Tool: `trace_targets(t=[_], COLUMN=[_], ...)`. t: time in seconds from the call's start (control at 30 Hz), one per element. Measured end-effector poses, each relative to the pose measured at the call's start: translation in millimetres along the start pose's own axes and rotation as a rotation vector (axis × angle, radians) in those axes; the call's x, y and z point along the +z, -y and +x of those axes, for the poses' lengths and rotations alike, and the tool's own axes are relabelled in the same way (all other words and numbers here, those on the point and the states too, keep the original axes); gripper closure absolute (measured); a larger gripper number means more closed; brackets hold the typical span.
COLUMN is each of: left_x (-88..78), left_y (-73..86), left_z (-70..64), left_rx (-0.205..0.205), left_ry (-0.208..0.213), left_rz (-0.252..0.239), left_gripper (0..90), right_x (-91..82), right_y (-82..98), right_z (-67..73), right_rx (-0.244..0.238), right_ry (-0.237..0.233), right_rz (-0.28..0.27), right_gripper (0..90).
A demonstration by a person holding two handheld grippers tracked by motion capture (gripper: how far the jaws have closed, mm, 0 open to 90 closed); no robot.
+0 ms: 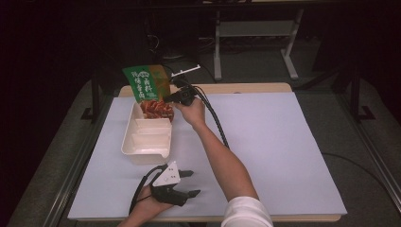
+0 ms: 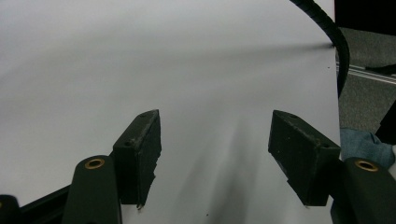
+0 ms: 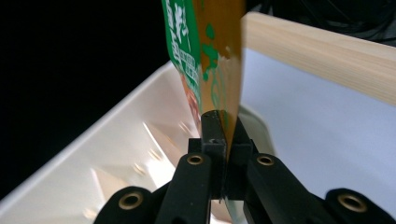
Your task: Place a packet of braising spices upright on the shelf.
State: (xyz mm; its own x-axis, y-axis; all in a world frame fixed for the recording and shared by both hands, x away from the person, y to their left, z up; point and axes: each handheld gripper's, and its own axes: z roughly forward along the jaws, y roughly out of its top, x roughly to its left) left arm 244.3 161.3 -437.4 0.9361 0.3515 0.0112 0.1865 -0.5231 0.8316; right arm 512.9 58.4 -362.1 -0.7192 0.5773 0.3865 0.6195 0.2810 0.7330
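A green and orange snack packet (image 1: 145, 82) hangs upright over the far end of a white three-compartment tray (image 1: 145, 150). My right gripper (image 1: 167, 98) is shut on the packet's lower edge; in the right gripper view the pads (image 3: 212, 133) pinch the foil of the packet (image 3: 210, 56) above the tray's wall (image 3: 112, 140). Red food (image 1: 157, 109) lies in the tray's far compartment; the two nearer compartments look bare. My left gripper (image 1: 194, 183) rests in a hand near the table's front edge, open, with nothing between its fingers (image 2: 140, 149).
A white mat (image 1: 279, 137) covers the table, with a wooden edge (image 1: 246, 88) showing at the back. The right gripper's black cable (image 1: 215, 120) trails along the forearm. Desk legs (image 1: 288, 52) stand on the dark floor beyond.
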Motion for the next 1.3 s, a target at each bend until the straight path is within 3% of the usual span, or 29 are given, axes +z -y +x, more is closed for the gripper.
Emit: trace_targets(t=[0.17,0.3,0.43,0.8,1.3], left_x=[0.1,0.5,1.5,2.7,5.2], left_y=[0.1,0.1,0.4,0.4,1.6], left_z=[-0.6,-1.2,-1.6,-0.8,-1.3], left_rx=[-0.001,0.000,0.004,0.003,-0.003], left_ry=[0.002,0.001,0.001,-0.001,-0.001], left_rz=[0.001,0.001,0.005,0.017,0.026], left_gripper=[33.9,33.9,33.9,32.9,31.1], right_x=[4.1,3.2,-0.6,-31.5,-73.2], right_y=[6.0,5.2,4.2,5.2,21.2], right_z=[5.1,4.6,6.4,6.6,0.3], right_rx=[-0.070,-0.092,-0.116,-0.145,-0.167], right_ry=[0.022,0.024,0.024,0.008,-0.010], right_rz=[0.013,0.023,0.030,-0.002,-0.028], right_gripper=[89.5,88.3,72.8,57.4,48.5])
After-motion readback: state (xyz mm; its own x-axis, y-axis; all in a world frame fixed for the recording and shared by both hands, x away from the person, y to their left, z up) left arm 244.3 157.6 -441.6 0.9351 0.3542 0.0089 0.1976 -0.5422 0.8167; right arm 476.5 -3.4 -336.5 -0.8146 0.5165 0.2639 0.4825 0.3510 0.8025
